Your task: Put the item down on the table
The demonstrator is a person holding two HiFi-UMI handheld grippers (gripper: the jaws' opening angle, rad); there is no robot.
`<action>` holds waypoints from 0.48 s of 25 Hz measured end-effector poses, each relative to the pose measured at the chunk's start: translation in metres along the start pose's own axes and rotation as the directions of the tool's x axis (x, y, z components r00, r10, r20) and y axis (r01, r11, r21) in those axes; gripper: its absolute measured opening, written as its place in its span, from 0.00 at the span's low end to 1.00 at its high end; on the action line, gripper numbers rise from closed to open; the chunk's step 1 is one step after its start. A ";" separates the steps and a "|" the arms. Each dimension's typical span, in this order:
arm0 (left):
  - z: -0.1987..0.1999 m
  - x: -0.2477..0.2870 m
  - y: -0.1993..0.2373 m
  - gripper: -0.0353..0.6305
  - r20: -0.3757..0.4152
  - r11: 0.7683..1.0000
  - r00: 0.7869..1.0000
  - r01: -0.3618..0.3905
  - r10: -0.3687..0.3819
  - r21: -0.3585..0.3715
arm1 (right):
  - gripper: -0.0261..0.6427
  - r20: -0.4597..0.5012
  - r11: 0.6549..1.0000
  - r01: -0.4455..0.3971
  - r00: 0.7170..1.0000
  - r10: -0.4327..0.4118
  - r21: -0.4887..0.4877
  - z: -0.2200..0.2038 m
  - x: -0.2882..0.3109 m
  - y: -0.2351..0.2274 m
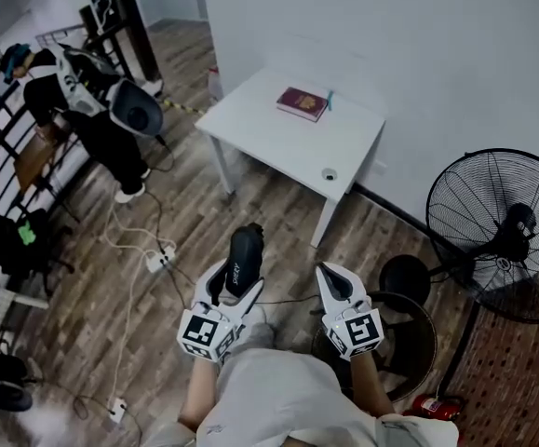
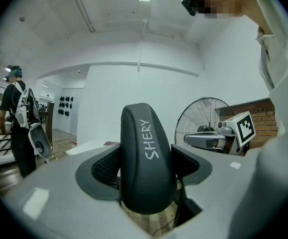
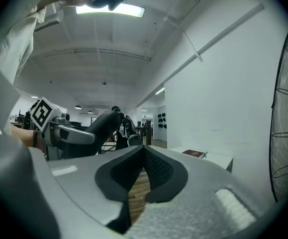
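Observation:
A black oblong case (image 1: 244, 255) marked "SHERY" stands up between the jaws of my left gripper (image 1: 235, 285), which is shut on it; the pads press both its sides (image 2: 146, 158). My right gripper (image 1: 330, 275) is beside it on the right, shut with nothing in it, its pads meeting (image 3: 143, 156). Both are held over the wooden floor, short of the white table (image 1: 269, 133). From the right gripper view the case (image 3: 102, 123) shows at the left and the table (image 3: 218, 159) ahead at the right.
On the table lie a maroon book (image 1: 303, 103), a teal pen (image 1: 330, 100) and a small round thing (image 1: 330, 174). A big black fan (image 1: 511, 231) stands at the right. A person with a backpack (image 1: 92, 110) is at the left. Cables and power strips (image 1: 160, 259) lie on the floor.

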State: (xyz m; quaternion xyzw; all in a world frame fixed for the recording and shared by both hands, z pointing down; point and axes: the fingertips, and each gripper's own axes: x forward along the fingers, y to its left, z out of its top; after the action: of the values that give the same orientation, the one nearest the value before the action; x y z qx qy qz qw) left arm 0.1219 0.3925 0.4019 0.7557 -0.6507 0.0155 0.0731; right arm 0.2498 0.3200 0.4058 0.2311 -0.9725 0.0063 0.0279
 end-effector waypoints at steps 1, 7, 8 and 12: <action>0.000 0.004 0.008 0.56 0.001 1.000 1.000 0.008 -0.008 0.002 | 0.04 -0.002 1.000 0.007 1.000 -0.007 0.000 0.000 0.009 -0.001; 0.015 0.029 0.056 0.56 0.006 0.999 0.999 0.048 -0.048 0.002 | 0.04 -0.014 0.998 0.061 0.998 -0.061 -0.002 0.007 0.057 -0.008; 0.017 0.033 0.065 0.56 0.008 0.998 0.998 0.055 -0.055 0.002 | 0.04 -0.015 0.998 0.070 0.997 -0.070 -0.003 0.008 0.065 -0.009; 0.019 0.050 0.096 0.56 0.008 0.997 0.997 0.082 -0.082 0.002 | 0.04 -0.026 0.994 0.105 0.994 -0.105 -0.008 0.008 0.092 -0.012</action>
State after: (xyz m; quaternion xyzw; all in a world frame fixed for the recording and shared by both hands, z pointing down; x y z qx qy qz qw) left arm 0.0335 0.3277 0.3980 0.7818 -0.6195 0.0100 0.0703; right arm 0.1724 0.2677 0.4026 0.2816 -0.9586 0.0048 0.0417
